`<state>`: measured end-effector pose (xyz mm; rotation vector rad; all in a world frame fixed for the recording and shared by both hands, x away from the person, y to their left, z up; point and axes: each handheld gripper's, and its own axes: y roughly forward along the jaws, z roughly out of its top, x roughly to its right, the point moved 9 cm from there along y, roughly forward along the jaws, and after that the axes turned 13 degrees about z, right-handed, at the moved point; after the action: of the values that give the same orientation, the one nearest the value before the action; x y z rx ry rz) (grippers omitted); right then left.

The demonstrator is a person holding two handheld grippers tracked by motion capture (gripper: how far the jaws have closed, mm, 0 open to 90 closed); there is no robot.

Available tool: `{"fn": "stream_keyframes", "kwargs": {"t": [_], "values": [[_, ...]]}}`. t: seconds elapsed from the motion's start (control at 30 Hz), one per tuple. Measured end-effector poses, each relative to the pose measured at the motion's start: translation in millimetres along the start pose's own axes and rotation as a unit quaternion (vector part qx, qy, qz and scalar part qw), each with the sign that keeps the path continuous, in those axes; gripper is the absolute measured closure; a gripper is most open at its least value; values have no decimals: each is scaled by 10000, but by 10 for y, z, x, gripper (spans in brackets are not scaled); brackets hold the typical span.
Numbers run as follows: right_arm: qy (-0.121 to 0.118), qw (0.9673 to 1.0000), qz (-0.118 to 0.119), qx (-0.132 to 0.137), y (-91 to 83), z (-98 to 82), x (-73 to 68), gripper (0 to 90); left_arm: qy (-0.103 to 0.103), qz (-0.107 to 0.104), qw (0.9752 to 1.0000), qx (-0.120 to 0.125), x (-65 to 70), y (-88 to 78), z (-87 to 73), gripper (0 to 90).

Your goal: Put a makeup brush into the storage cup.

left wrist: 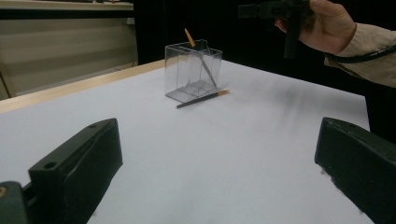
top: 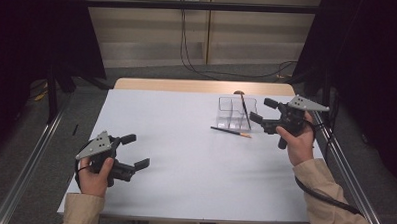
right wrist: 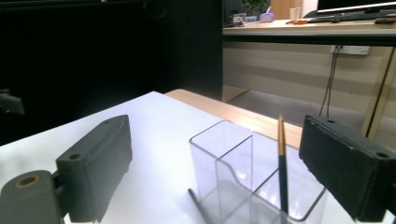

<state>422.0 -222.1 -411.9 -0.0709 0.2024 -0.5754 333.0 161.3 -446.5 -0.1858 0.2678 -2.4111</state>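
Note:
A clear plastic box [top: 231,113] with compartments stands on the white table [top: 185,156] at the far right. One thin dark pencil [top: 244,111] with a tan end leans upright inside it. A second pencil [top: 231,131] lies flat on the table just in front of the box. My right gripper [top: 263,110] hovers just right of the box, open, with nothing between its fingers. In the right gripper view the box [right wrist: 233,168] and the upright pencil [right wrist: 282,168] sit close ahead between the jaws. My left gripper [top: 135,151] rests open near the front left, far from the box [left wrist: 192,70].
The table's wooden far edge [top: 202,86] lies behind the box. Metal rails [top: 29,161] run along both sides of the table, with black curtains beyond them. Cables trail on the floor [top: 228,73] at the back.

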Motion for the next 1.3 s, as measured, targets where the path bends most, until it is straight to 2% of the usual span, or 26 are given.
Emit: {"fn": "stream_keyframes", "kwargs": {"t": [0.7,0.83,1.07,1.3], "values": [[-126,9996,255,-85,-182,-236,-362,52,8,24,10000,8,2,-32,-1,6],[-119,9994,300,-76,-208,-272,-405,51,9,35,10000,16,-3,-46,0,5],[-125,9996,211,-172,-281,-370,-427,51,14,46,10000,8,7,-41,-3,6],[-127,9993,236,-255,-352,-460,-492,47,23,35,10000,10,7,-46,0,6]]}}
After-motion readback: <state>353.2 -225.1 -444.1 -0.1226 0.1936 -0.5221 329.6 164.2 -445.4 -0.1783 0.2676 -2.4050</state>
